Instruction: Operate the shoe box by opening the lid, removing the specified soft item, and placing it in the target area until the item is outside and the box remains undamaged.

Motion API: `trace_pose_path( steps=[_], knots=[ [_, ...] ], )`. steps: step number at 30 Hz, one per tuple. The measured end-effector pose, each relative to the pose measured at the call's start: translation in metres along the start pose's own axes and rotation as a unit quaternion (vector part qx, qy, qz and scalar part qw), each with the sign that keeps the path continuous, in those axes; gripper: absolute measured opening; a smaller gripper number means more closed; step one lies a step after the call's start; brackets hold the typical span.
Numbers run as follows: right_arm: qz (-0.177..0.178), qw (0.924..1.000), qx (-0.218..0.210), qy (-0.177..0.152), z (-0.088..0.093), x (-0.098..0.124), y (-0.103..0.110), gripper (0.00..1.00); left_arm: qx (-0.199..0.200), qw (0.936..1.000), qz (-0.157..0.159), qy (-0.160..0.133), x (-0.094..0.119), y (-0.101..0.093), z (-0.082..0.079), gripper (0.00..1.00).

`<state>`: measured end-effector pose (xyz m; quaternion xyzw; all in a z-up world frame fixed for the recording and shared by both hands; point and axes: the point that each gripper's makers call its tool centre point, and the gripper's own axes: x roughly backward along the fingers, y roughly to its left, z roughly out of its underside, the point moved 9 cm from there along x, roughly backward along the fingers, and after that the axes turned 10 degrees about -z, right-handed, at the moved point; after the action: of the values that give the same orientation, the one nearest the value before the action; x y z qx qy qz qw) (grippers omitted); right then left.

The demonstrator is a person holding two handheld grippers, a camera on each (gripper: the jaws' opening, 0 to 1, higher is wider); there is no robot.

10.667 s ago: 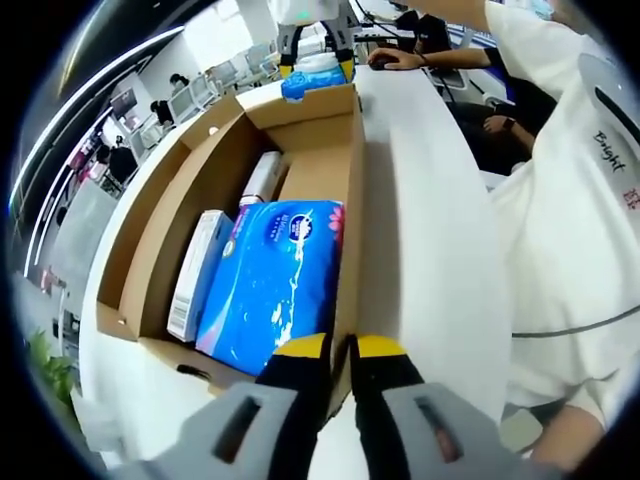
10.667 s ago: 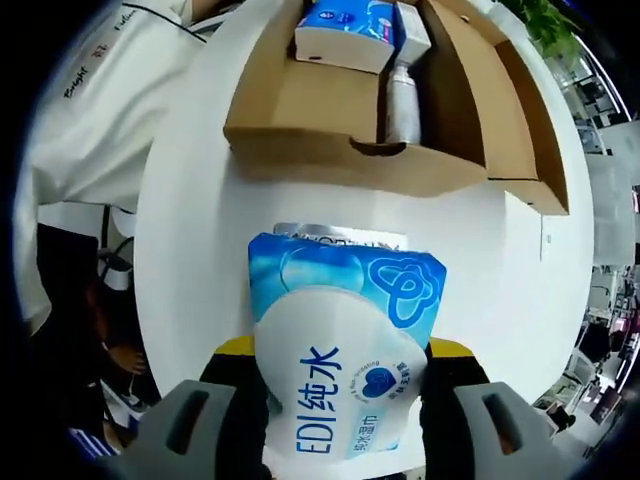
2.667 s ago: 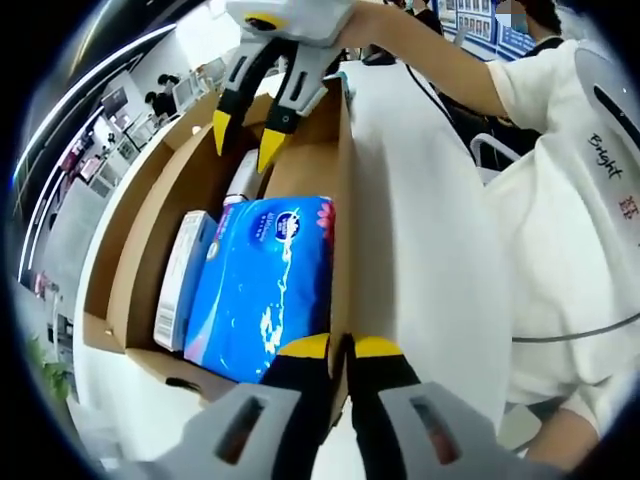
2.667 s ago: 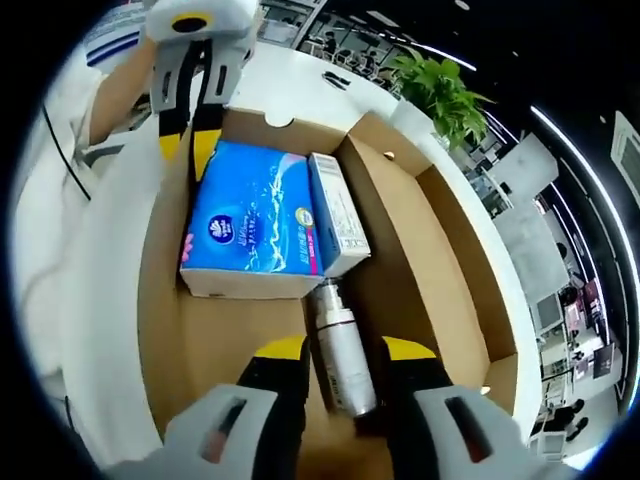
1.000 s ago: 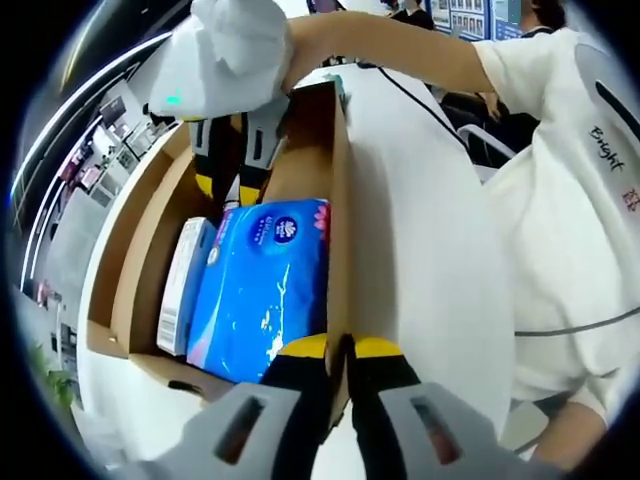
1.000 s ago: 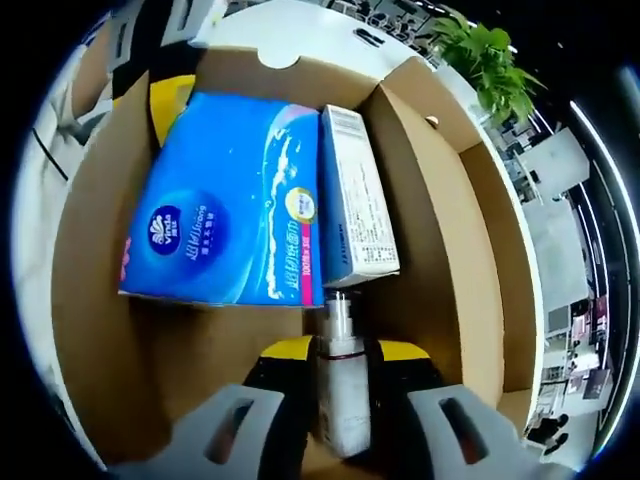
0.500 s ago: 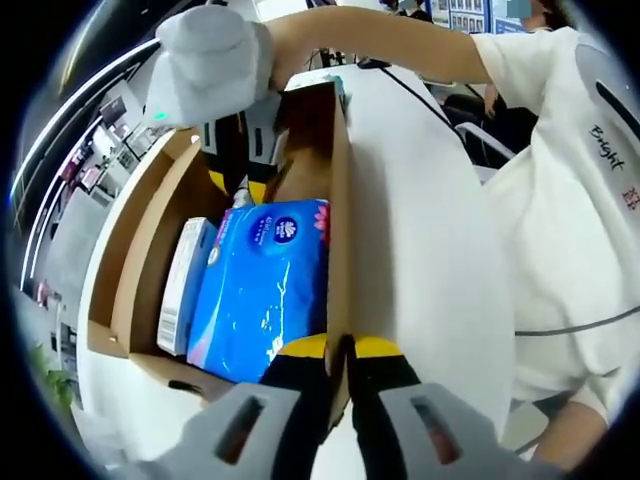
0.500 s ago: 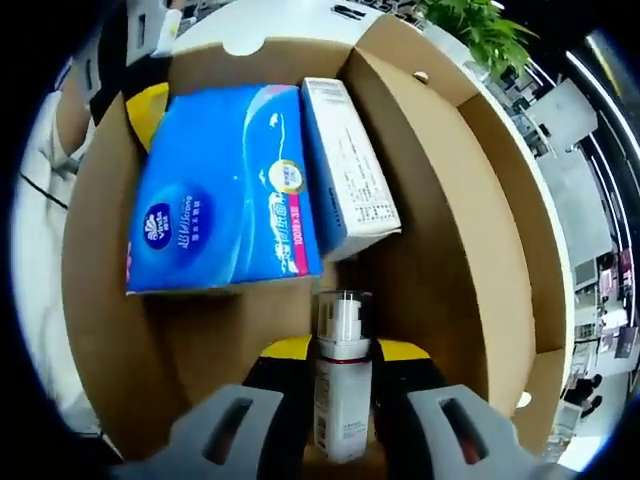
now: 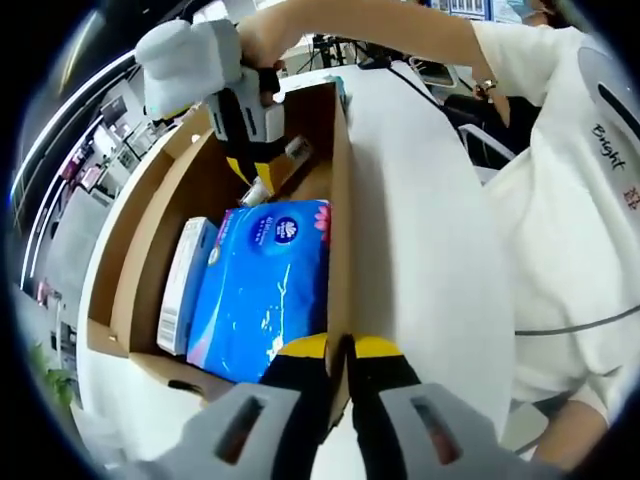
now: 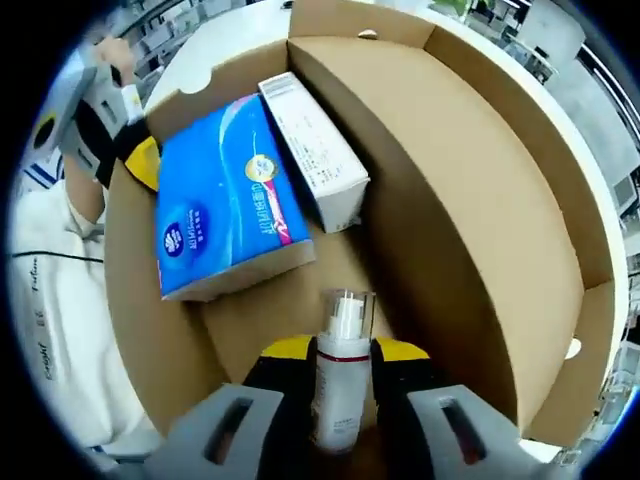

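Cardboard shoe box (image 10: pixel 480 200) lies open; my right gripper (image 10: pixel 338 362) clamps a pump bottle (image 10: pixel 338 385) above it, my left gripper (image 9: pixel 340 352) pinches its wall, blue tissue pack (image 9: pixel 262 285) still inside.

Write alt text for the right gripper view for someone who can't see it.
The right hand-held gripper is shut on a white pump bottle, holding it above the floor of an open cardboard shoe box. Farther in lie a blue tissue pack and a narrow white carton beside it, with the left hand-held gripper pinching the box wall behind them.
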<state>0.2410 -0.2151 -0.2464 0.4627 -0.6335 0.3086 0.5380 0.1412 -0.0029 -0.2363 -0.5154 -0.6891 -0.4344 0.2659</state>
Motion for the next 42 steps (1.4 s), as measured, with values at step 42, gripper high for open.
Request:
trace_pose_path(
  steps=[42],
  knots=[
    [0.063,0.9834,0.007,-0.17,-0.012,0.009,0.028,0.18,0.003,0.9997,-0.021,0.013,0.0,-0.004,0.0,0.08]
  ],
)
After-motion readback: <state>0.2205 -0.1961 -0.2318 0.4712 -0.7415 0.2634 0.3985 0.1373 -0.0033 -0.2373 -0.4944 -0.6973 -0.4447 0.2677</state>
